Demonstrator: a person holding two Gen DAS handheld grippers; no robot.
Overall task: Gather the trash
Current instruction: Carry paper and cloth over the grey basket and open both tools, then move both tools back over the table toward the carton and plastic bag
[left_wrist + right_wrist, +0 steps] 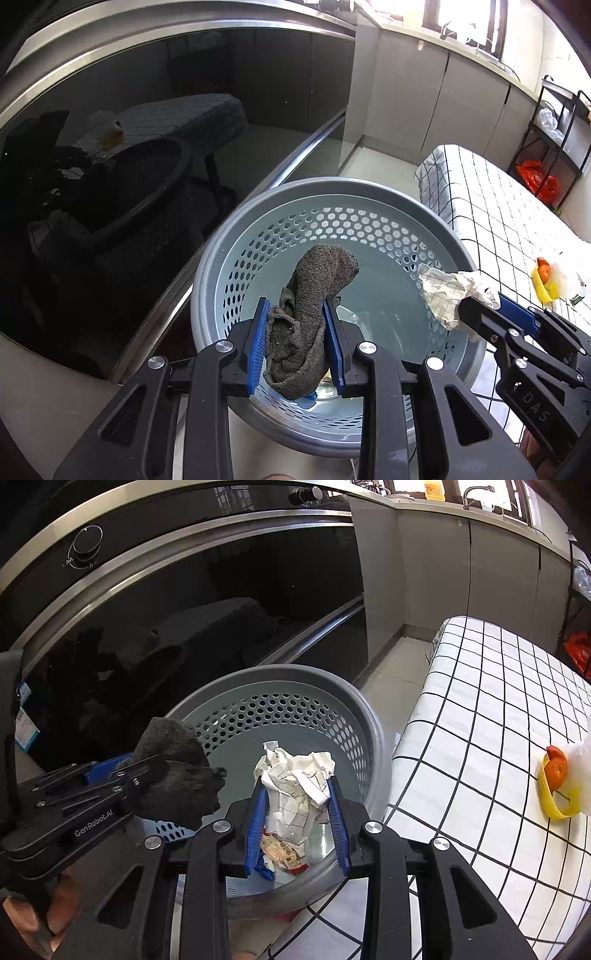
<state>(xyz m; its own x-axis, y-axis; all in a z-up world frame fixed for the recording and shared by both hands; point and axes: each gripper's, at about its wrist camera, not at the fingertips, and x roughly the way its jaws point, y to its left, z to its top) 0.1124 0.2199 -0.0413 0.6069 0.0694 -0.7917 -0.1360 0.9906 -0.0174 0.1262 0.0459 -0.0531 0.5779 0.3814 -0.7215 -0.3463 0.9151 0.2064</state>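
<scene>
A grey perforated round bin [255, 236] [373, 723] stands on the floor beside the table. My left gripper [297, 314] is shut on a dark grey crumpled rag [314, 291] and holds it over the bin's near side; the rag also shows in the right wrist view [177, 775]. My right gripper [297, 790] is shut on a crumpled white paper ball [295, 779] over the bin; the paper also shows in the left wrist view [443, 291]. A snack wrapper [280, 853] lies in the bin's bottom.
A table with a white black-checked cloth [491, 206] [480, 709] stands right of the bin. On it lie a yellow object with orange peel [554, 775] and a white plastic bag [570, 277]. A dark glass oven front [147, 129] rises behind the bin. A black shelf rack [546, 136] stands far right.
</scene>
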